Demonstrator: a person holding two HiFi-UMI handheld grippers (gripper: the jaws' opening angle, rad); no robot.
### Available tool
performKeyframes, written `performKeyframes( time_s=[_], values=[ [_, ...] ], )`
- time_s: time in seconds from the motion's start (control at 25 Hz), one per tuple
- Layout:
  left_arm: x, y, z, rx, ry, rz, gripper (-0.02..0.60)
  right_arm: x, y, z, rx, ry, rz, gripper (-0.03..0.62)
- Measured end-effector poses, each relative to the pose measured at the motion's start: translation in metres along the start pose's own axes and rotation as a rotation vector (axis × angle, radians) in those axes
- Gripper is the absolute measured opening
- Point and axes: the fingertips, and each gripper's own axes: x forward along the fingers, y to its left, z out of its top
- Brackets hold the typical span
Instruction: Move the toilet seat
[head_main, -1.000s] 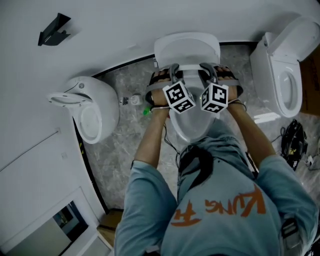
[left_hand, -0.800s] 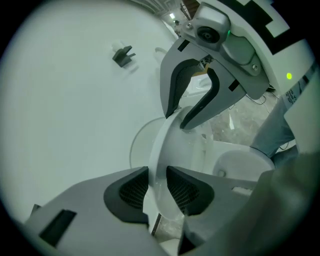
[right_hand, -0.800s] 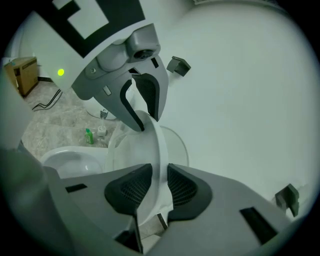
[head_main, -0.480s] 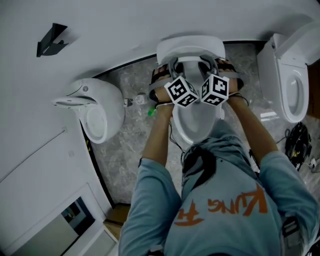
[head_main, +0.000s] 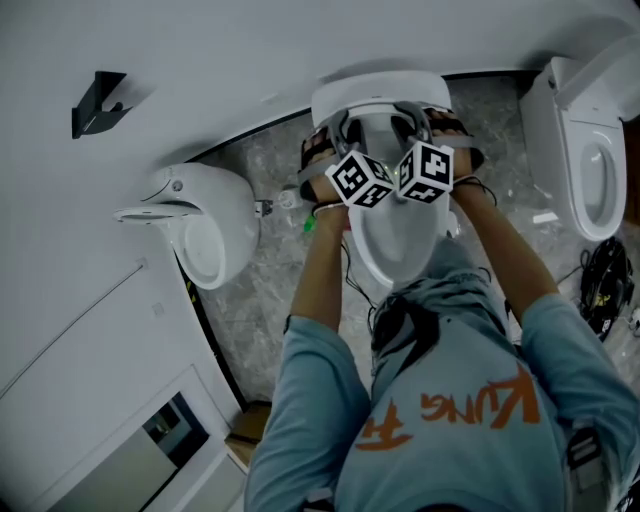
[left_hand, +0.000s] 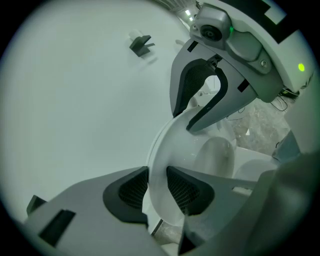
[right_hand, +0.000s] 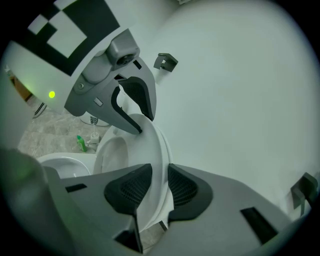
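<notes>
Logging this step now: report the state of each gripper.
Left gripper: closed on the edge of the raised toilet seat.
Right gripper: closed on the same toilet seat.

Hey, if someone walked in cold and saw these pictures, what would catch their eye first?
The left gripper and right gripper both have their jaws clamped on the rim of a white toilet seat standing upright near the wall. In the head view, a second toilet sits at the right and another white fixture at the left.
</notes>
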Motion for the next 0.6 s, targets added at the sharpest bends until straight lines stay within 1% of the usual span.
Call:
performKeyframes(
  time_s=[0.16, 0.24, 0.32, 0.36, 0.48, 0.6],
  values=[
    [0.0, 0.0, 0.001, -0.017, -0.026, -0.004, 0.11, -0.001, 0.0, -0.001, 0.019, -0.019, 0.006, 0.088],
    [-0.006, 0.0, 0.0, -0.066, -0.048, -0.007, 0.11, -0.006, -0.001, -0.001, 0.044, -0.03, 0.001, 0.093],
    [-0.019, 0.005, 0.003, -0.15, -0.089, -0.002, 0.11, -0.018, -0.006, 0.002, 0.104, -0.046, -0.024, 0.094],
    [-0.028, 0.008, 0.005, -0.179, -0.119, 0.003, 0.11, -0.026, -0.008, 0.004, 0.14, -0.057, -0.038, 0.093],
    [-0.066, 0.017, 0.013, -0.213, -0.212, 0.027, 0.109, -0.06, -0.012, 0.018, 0.259, -0.09, -0.085, 0.092],
    [-0.113, 0.027, 0.013, -0.268, -0.303, 0.042, 0.109, -0.101, -0.01, 0.037, 0.388, -0.134, -0.146, 0.084]
  ],
)
